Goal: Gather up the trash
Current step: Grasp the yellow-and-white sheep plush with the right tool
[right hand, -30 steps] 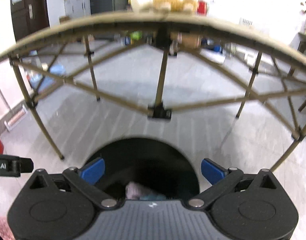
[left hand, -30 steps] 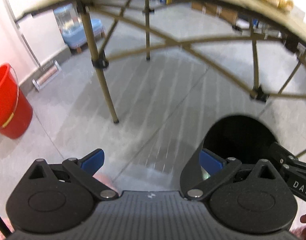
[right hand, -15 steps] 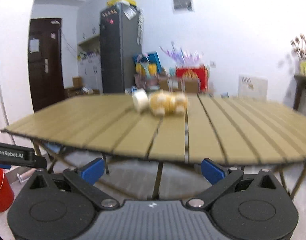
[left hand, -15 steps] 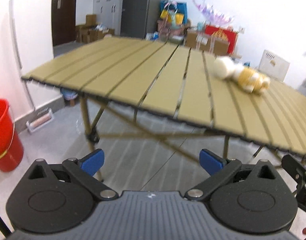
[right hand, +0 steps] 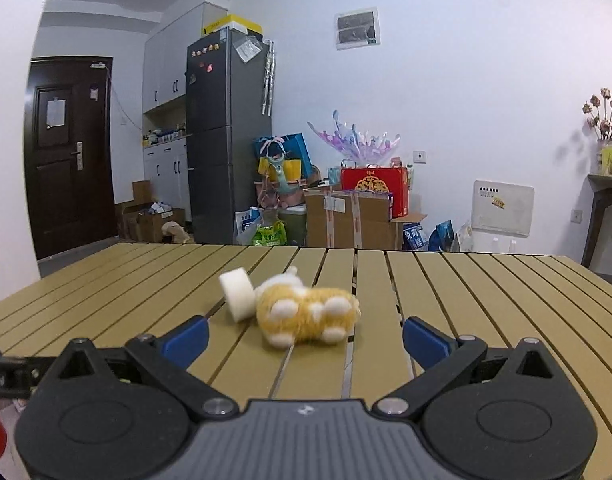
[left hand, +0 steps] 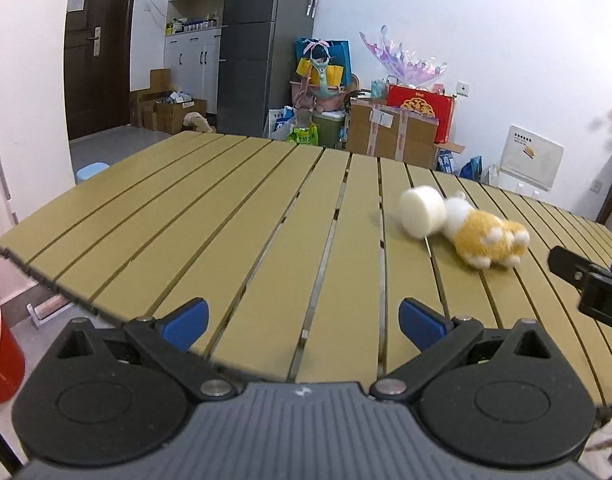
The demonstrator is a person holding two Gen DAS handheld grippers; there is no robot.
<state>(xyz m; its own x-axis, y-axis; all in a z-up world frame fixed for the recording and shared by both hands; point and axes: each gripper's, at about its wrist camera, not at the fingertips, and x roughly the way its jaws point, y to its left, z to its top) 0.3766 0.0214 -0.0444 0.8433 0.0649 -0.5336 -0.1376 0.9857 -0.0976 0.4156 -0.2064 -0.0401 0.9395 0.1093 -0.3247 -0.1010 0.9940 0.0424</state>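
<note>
While both grippers hover with jaws spread and empty, a red bucket stands left of the slatted surface; a white roll touches a plush toy mid-surface, unobstructed. Box labels are unreadable.

L hand-held gripper empty, jaws wide; white roll touching plush toy on slat table.

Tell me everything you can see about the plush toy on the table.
The plush toy is a small fuzzy animal, orange-yellow with white paws and a white end. It lies on its side on the slatted tan table, paws toward the right wrist camera, touching a white foam cylinder. No gripper touches it.
</note>
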